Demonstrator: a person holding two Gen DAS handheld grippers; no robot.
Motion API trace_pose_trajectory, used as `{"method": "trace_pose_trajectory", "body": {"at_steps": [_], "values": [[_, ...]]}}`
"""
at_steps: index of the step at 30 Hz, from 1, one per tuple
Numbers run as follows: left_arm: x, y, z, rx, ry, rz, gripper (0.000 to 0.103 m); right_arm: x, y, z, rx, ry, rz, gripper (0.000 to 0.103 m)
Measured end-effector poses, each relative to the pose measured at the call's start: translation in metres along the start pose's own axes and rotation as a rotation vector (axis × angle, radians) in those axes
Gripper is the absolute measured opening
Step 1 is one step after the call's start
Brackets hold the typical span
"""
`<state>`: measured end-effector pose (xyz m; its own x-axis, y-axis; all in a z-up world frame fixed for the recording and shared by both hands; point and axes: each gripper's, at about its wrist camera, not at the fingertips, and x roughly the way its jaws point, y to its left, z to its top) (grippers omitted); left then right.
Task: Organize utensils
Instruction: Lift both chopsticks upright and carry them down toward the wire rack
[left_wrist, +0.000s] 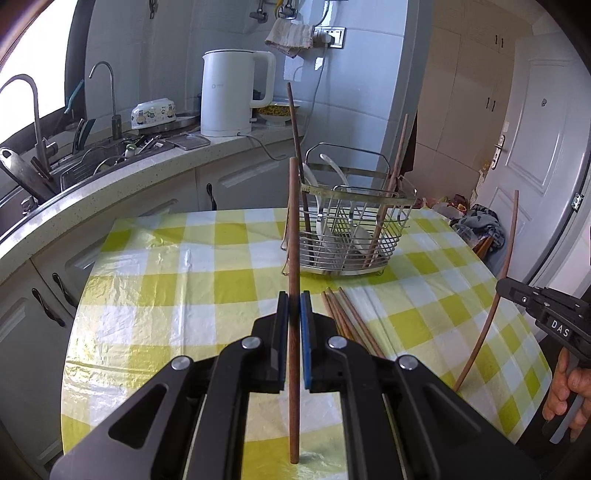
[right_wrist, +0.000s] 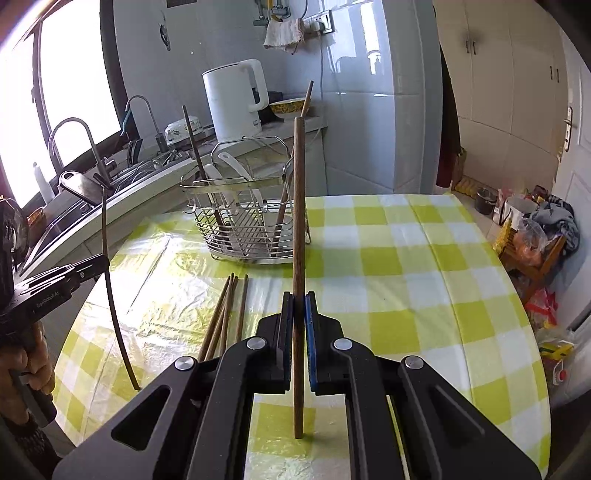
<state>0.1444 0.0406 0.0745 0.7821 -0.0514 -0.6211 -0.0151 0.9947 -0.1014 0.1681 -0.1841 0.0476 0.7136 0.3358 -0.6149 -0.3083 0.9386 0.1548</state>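
My left gripper (left_wrist: 294, 295) is shut on a brown wooden chopstick (left_wrist: 293, 221), which stands upright between the blue pads above the yellow checked tablecloth (left_wrist: 166, 277). My right gripper (right_wrist: 299, 295) is shut on another upright chopstick (right_wrist: 299, 203). Each gripper shows in the other's view: the right gripper (left_wrist: 504, 288) at the right edge, the left gripper (right_wrist: 103, 263) at the left edge. Beyond both stands a wire utensil basket (left_wrist: 384, 243) (right_wrist: 207, 229) with white spoons and a few chopsticks in it. Several loose chopsticks (left_wrist: 347, 321) (right_wrist: 225, 314) lie on the cloth before it.
A white kettle (left_wrist: 232, 96) and bowls stand on the counter behind the table. The sink (left_wrist: 92, 158) with taps is at the left. Bags and clutter (right_wrist: 535, 229) sit on the floor past the table's right edge. A person's hands hold both gripper handles.
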Motion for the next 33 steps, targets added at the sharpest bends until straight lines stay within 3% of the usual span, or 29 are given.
{"method": "trace_pose_trajectory", "body": {"at_steps": [22,27,33], "values": [[-0.02,-0.002,0.014,-0.019,-0.03,-0.049,0.006,-0.011,0.004,0.011,-0.007,-0.014,0.006,0.008],[-0.019,-0.003,0.031,-0.014,-0.034,-0.062,0.006,-0.013,0.008,0.032,-0.02,-0.032,0.017,0.008],[-0.032,-0.011,0.074,0.014,-0.086,-0.078,0.006,-0.018,0.014,0.079,-0.021,-0.082,0.037,0.008]]}}
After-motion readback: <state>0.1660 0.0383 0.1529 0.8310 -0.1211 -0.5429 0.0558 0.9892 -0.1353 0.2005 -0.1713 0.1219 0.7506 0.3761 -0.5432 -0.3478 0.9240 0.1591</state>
